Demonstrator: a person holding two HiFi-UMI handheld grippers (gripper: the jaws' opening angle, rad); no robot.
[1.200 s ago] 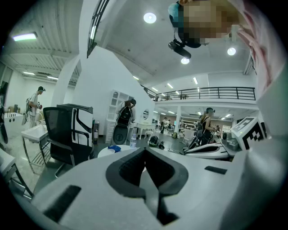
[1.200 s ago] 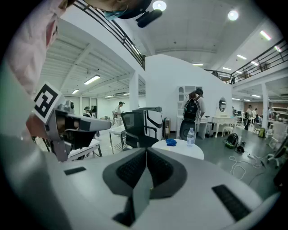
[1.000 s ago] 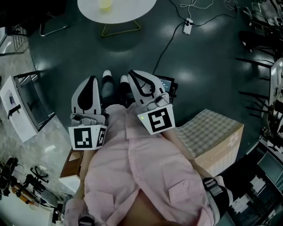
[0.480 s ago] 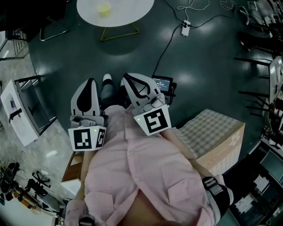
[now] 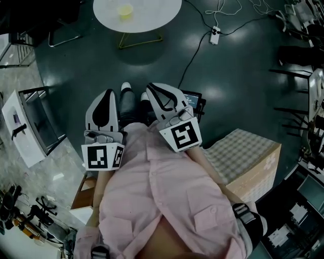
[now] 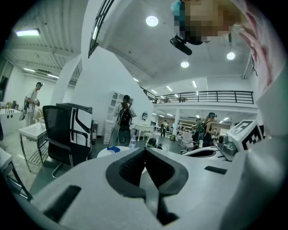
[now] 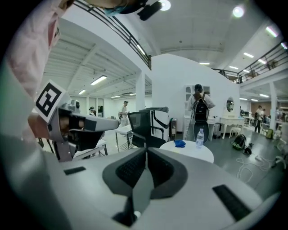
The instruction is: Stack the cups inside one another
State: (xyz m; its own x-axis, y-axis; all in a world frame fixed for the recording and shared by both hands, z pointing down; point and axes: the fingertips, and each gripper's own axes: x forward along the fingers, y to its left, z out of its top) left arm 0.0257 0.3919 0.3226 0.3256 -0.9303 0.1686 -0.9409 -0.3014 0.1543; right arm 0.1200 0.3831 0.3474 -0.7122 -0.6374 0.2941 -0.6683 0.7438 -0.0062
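Standing over a dark, glossy floor (image 5: 243, 86), a person in a soft pink shirt (image 5: 162, 202) holds both grippers close to the chest. The left gripper (image 6: 144, 149), smooth white plastic with ribbed black pads, has its jaws pressed together on nothing. The right gripper (image 7: 146, 149) is likewise closed and empty. Far ahead, a small pale-yellow cup (image 5: 125, 10) sits on a round white table (image 5: 162, 10) with thin wire legs, well apart from both grippers. A cardboard box (image 5: 250, 162) with a checked top stands near, on the right.
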